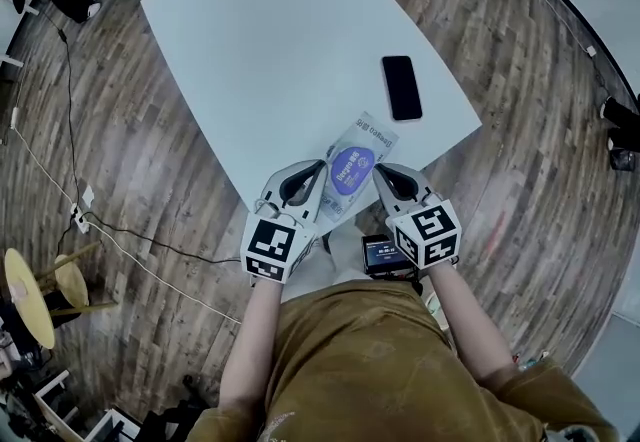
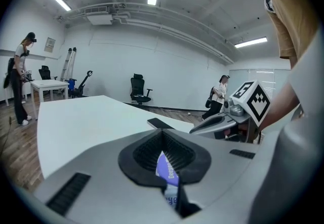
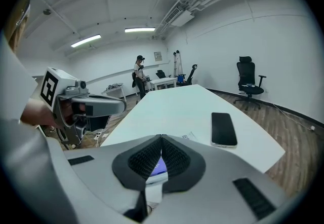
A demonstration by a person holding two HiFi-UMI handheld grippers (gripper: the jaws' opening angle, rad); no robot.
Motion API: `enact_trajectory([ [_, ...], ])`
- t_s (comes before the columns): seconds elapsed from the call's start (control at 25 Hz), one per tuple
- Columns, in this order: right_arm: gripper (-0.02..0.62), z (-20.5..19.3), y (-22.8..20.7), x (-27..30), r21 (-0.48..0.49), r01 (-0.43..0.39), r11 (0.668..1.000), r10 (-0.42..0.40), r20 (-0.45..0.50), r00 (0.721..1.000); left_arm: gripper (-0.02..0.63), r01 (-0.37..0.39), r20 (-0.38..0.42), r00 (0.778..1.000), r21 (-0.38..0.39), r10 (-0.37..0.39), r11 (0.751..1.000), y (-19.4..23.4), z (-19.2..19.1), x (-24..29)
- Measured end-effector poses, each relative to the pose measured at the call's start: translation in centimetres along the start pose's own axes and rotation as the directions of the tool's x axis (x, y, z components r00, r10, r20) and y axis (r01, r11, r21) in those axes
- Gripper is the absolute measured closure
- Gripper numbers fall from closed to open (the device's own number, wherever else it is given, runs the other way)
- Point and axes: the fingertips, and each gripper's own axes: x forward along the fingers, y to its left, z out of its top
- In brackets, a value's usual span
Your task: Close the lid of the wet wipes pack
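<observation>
The wet wipes pack, white with a purple oval label, lies at the near edge of the white table. My left gripper is shut, its tips at the pack's left side. On the pack's right side sits my right gripper, also shut. In the left gripper view the purple pack shows through the gap under the closed left gripper. The right gripper view shows the pack the same way beneath the right gripper. I cannot make out the lid or how it stands.
A black phone lies on the table beyond the pack, to the right. A small device hangs at the person's waist. A cable runs over the wooden floor at the left. Office chairs and people stand farther off.
</observation>
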Motion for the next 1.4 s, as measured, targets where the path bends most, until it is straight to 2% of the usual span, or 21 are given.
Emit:
enact_trajectory([
  [0.2, 0.586, 1.6, 0.2, -1.9, -0.009, 0.051, 0.999, -0.050, 0.073, 0.996, 0.600, -0.032, 0.049, 0.998, 0.011, 0.032, 0.999, 0.0, 1.9, -1.5],
  [0.36, 0.588, 3.8, -0.1, -4.0, -0.021, 0.112, 0.993, -0.108, 0.159, 0.981, 0.600, -0.073, 0.091, 0.993, 0.028, 0.070, 0.997, 0.3, 3.7, -2.6],
  [0.64, 0.588, 8.2, -0.3, -6.7, -0.073, 0.209, 0.975, -0.178, 0.302, 0.936, 0.600, -0.140, 0.152, 0.980, 0.076, 0.128, 0.987, 0.7, 6.4, -4.4],
  [0.92, 0.588, 12.1, -0.6, -9.1, -0.076, 0.249, 0.966, -0.197, 0.411, 0.890, 0.600, -0.213, 0.238, 0.953, 0.096, 0.185, 0.972, 0.8, 9.9, -6.1],
  [1.16, 0.588, 15.5, 0.4, -10.0, -0.128, 0.273, 0.954, -0.179, 0.488, 0.854, 0.600, -0.299, 0.300, 0.919, 0.107, 0.256, 0.948, 2.2, 13.2, -7.6],
  [1.4, 0.588, 17.5, 1.1, -11.2, -0.143, 0.276, 0.950, -0.159, 0.538, 0.827, 0.600, -0.384, 0.430, 0.848, 0.094, 0.311, 0.919, 2.1, 16.3, -9.7],
])
